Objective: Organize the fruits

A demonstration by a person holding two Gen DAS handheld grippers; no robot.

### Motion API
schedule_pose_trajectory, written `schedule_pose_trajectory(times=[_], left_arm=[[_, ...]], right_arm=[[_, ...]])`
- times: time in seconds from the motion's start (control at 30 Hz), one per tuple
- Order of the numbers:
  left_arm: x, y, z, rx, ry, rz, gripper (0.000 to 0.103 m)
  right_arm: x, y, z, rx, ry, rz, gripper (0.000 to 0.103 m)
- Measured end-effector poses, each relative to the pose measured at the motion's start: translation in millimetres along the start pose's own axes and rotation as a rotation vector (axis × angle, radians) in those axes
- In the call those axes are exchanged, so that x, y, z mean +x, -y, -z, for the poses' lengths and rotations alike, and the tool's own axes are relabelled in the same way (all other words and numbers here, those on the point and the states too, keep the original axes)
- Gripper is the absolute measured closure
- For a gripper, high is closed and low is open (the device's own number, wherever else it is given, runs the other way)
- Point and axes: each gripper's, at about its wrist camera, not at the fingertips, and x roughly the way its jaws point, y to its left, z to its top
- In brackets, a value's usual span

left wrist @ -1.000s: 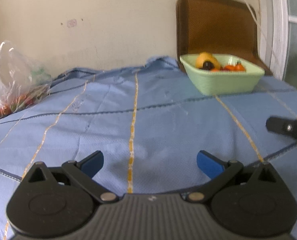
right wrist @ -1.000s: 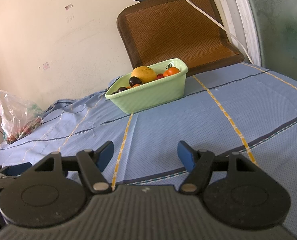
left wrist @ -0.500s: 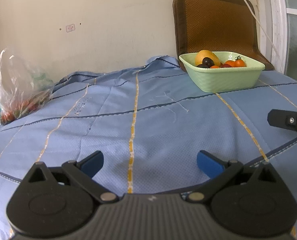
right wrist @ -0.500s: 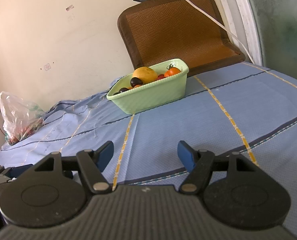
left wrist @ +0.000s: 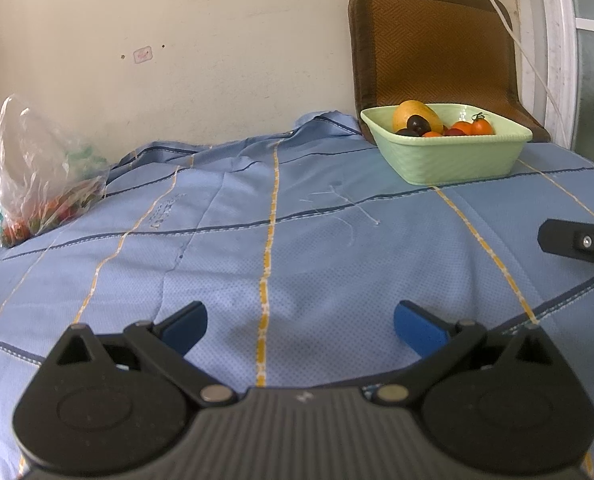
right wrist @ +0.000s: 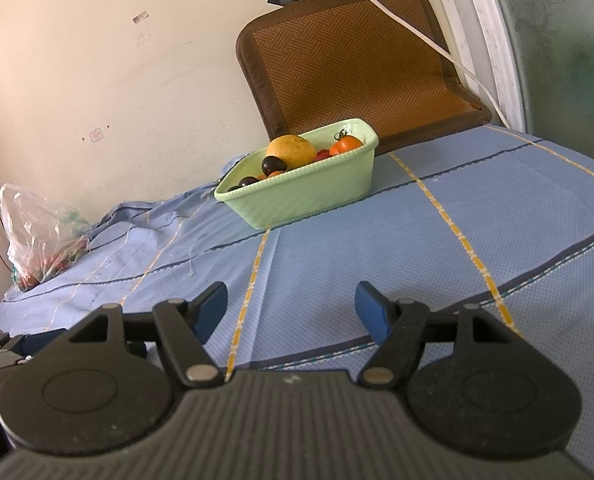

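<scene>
A pale green bowl (left wrist: 449,160) stands at the far right of the blue cloth (left wrist: 305,248), holding a yellow-orange fruit (left wrist: 415,114), dark plums and small orange tomatoes (left wrist: 479,126). It also shows in the right wrist view (right wrist: 305,196). My left gripper (left wrist: 299,326) is open and empty over the cloth, well short of the bowl. My right gripper (right wrist: 291,310) is open and empty, also short of the bowl. A finger of the right gripper shows at the right edge of the left wrist view (left wrist: 577,238).
A clear plastic bag (left wrist: 41,176) with red and green items lies at the far left by the wall; it also shows in the right wrist view (right wrist: 41,236). A brown woven cushion (left wrist: 433,44) leans on the wall behind the bowl. A white cable (right wrist: 409,32) hangs across it.
The left wrist view has tilted up a little, so the bowl sits slightly lower and nearer centre. The right wrist view has barely shifted. Both grippers stay open.
</scene>
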Motion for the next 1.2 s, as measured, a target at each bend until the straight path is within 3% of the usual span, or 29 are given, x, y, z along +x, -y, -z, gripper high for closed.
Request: schedule_pose_trajectory(times=[1.2], left_arm=[[-3.7, 6.3, 1.9, 0.052, 0.034, -0.072, 0.000]], right_arm=[[-0.7, 0.7, -3.8, 0.003, 0.004, -0.010, 0.030]])
